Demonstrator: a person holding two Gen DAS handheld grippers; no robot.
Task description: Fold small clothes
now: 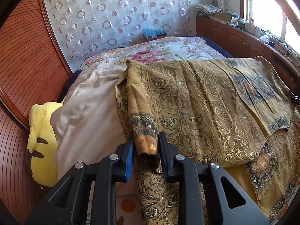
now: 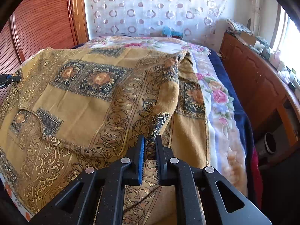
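A mustard-gold patterned garment (image 1: 196, 103) with dark floral panels lies spread over the bed; it also shows in the right wrist view (image 2: 84, 93). My left gripper (image 1: 145, 142) is shut on a bunched fold of its left edge, lifted slightly off the bed. My right gripper (image 2: 150, 142) is shut on a pinched ridge of its right side, and the cloth rises in a peak to the jaws. The other gripper's tip (image 2: 9, 79) shows at the far left of the right wrist view.
The bed carries a floral quilt (image 1: 168, 50) and a beige cover (image 1: 90, 108). A yellow plush toy (image 1: 41, 140) lies at the left bed edge. A wooden cabinet (image 2: 258, 86) with clutter runs along the right, under the window. A wood panel wall (image 1: 24, 65) stands at the left.
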